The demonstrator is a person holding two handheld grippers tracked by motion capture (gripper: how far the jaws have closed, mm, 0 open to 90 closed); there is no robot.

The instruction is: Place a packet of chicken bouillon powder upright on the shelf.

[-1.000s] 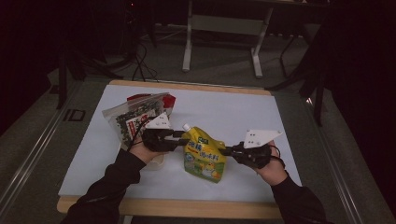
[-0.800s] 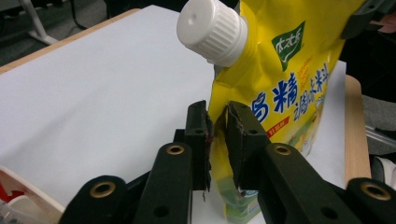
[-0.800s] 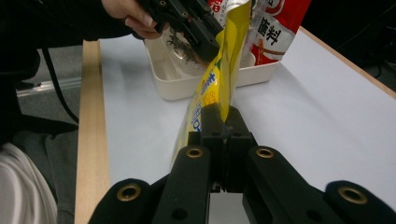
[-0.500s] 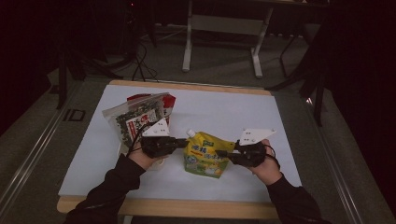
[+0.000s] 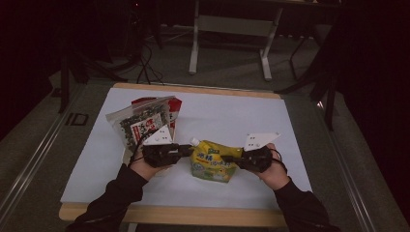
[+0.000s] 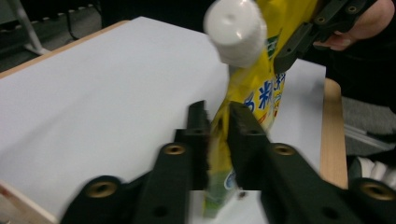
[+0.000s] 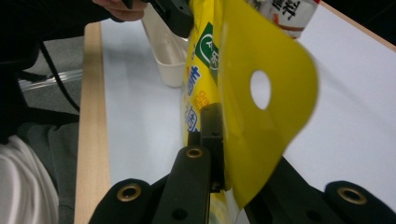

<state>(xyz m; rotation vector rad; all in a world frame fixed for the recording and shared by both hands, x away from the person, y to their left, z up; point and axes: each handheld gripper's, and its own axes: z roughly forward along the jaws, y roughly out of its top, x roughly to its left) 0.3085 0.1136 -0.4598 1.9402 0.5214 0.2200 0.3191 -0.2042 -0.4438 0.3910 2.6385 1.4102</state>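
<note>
A yellow spouted pouch with a white cap is stretched between my two grippers near the front middle of the table. My left gripper has the pouch's left edge below the cap. In the left gripper view the jaws have just been opening a little, with the pouch still pinched between them. My right gripper has just closed on the right edge. In the right gripper view it clamps the pouch at the flap with the hang hole.
Several snack bags lie at the back left on the white table cover, one of them red. A shallow white tray sits by the left hand. The wooden front edge runs below both forearms. A metal stand is beyond the table.
The pouch hung taller and more upright a second ago; now it sits lower and more crumpled between the grippers. Both hands have barely shifted.
</note>
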